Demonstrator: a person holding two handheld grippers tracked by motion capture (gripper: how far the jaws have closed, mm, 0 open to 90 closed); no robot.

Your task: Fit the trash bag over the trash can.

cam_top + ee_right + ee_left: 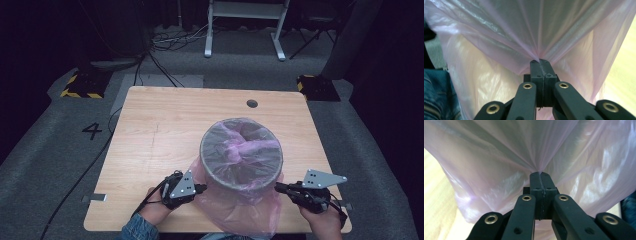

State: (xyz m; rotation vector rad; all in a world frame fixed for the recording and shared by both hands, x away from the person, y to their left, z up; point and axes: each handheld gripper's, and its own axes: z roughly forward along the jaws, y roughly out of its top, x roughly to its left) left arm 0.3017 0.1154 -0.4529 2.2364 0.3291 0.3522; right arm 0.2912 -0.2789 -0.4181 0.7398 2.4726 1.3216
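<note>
Both jaws pinched tight on pink bin bag (240,210): left gripper (202,188), right gripper (276,186), flanking mesh wastebasket (241,177) on table (150,135).

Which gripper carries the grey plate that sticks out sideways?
The right gripper: its grey three-cornered plate juts out toward the table's right edge. The left gripper has its plate standing upright. Both pinch the translucent pink plastic bag.

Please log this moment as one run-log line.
left gripper: shut on bag | right gripper: shut on bag | bag: draped over bin rim
</note>
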